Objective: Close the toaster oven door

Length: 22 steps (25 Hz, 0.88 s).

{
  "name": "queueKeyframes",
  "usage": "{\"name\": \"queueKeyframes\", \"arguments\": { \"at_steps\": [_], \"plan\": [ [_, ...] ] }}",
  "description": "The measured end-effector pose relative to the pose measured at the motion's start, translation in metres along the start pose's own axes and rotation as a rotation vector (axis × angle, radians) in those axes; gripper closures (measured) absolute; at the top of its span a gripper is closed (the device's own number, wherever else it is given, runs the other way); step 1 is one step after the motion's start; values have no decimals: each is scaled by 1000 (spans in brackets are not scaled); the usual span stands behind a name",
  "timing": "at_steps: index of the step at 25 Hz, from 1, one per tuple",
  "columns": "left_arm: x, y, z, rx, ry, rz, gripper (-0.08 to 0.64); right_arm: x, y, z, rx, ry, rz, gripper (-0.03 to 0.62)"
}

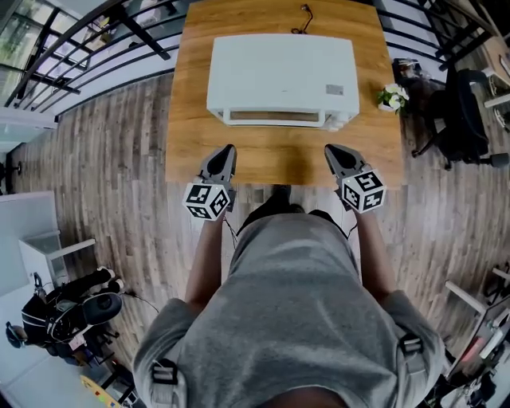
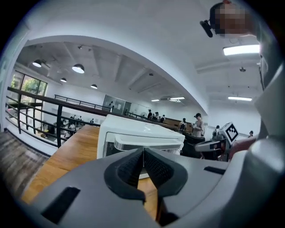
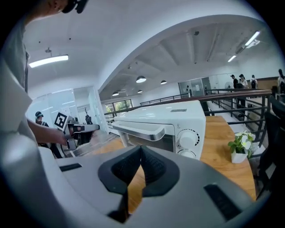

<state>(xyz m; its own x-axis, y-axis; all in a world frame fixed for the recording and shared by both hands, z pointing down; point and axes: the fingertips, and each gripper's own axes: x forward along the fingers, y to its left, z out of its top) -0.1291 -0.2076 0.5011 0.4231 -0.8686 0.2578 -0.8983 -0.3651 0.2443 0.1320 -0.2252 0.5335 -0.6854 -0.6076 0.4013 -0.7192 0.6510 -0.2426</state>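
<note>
A white toaster oven [image 1: 279, 76] stands at the middle of a wooden table [image 1: 191, 103], its front towards me. Its glass door [image 3: 149, 141] stands upright against the body, with the silver handle [image 3: 142, 129] along its top and two dials [image 3: 187, 140] to the right. My left gripper [image 1: 229, 149] hovers over the near table edge, left of the oven's front and apart from it, shut and holding nothing. My right gripper [image 1: 329, 149] mirrors it on the right, also shut and holding nothing. In the left gripper view the pads [image 2: 133, 167] meet in front of the oven [image 2: 138, 138].
A small potted plant [image 1: 391, 96] sits at the table's right edge, beside the oven. A black cable [image 1: 303, 20] runs off behind the oven. An office chair [image 1: 466, 119] stands right of the table, and black railings [image 1: 88, 48] run along the back left.
</note>
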Motion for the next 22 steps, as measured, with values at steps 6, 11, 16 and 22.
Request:
{"name": "queueKeyframes", "arguments": {
  "at_steps": [6, 11, 16, 22],
  "plan": [
    [-18, -28, -12, 91, 43, -14, 537, -14, 18, -11, -73, 25, 51, 589],
    [-31, -49, -20, 118, 59, -24, 537, -30, 28, -24, -81, 30, 66, 589],
    [-42, -68, -26, 116, 51, -31, 537, -43, 32, -42, -80, 35, 64, 589],
    [-58, -84, -35, 121, 47, -23, 538, -59, 42, -58, -88, 42, 69, 589]
  ]
}}
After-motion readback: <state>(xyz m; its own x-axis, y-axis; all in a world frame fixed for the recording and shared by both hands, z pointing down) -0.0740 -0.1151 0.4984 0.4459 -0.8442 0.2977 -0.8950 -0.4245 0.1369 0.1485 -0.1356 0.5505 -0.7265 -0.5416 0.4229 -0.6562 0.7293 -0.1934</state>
